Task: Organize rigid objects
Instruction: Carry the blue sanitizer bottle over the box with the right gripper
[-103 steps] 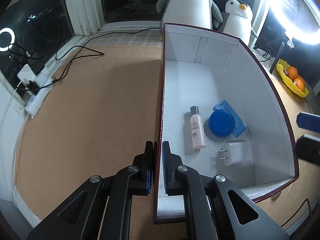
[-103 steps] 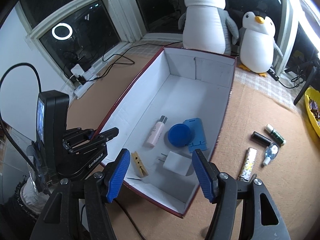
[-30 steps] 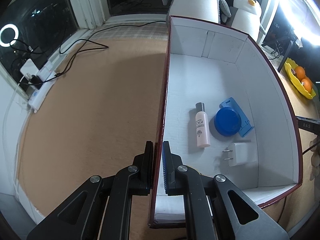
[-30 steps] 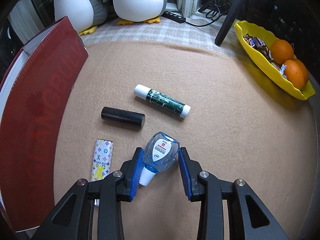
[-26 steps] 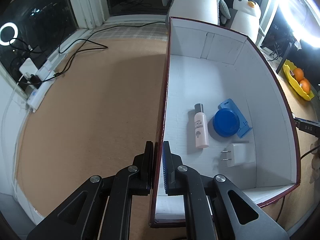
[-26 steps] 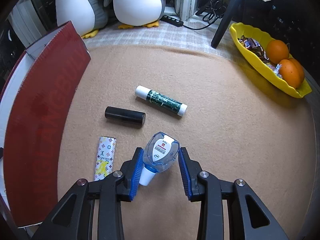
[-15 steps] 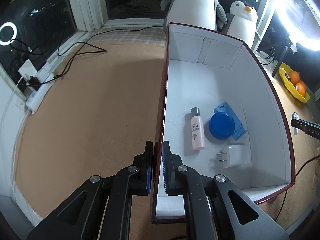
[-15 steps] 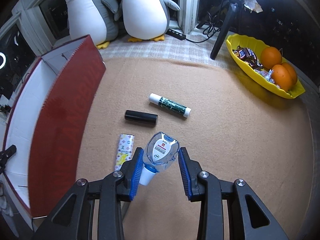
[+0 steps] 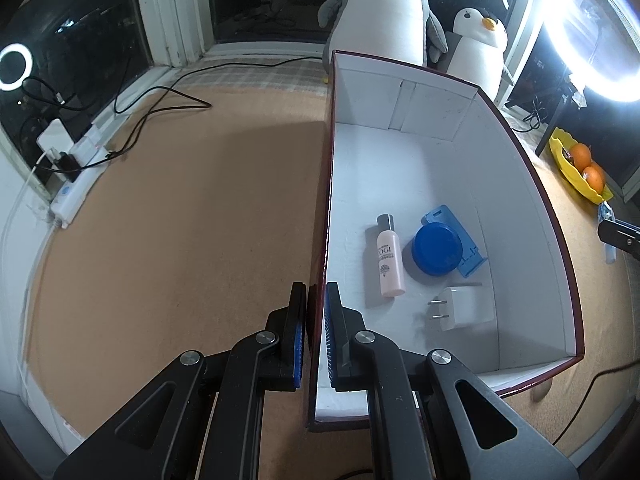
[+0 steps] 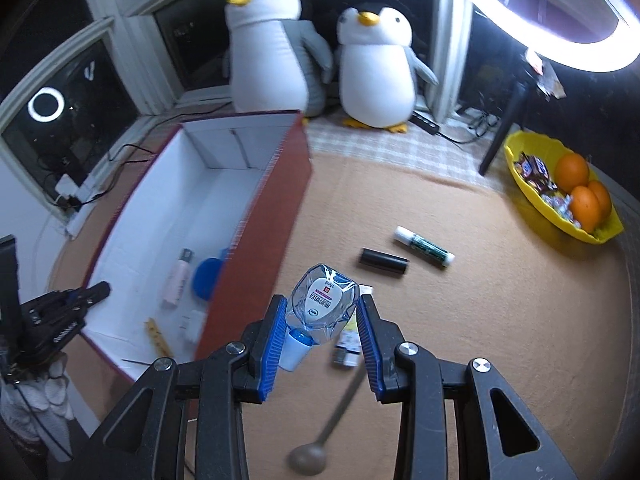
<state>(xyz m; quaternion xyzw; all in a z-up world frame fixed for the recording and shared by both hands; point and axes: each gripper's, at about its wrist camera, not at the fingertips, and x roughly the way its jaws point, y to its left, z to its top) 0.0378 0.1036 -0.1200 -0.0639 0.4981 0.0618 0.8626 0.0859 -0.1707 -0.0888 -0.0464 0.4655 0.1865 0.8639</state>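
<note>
Patterned stick (image 10: pixel 347 346) on the worktop (image 10: pixel 460 300) mostly hidden behind the correction tape (image 10: pixel 322 304). Correction tape pinched in the right hand-held gripper (image 10: pixel 320 334), raised beside the box (image 10: pixel 256 224). Left hand-held gripper (image 9: pixel 316 320) clamped on the box's near wall.

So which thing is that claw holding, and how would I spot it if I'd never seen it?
Find the big red box with white insides on the tan table. Just right of it, the right gripper is shut on a small see-through blue bottle with a white cap and a white label. The black tube and green-and-white stick behind it lie loose on the table.
</note>
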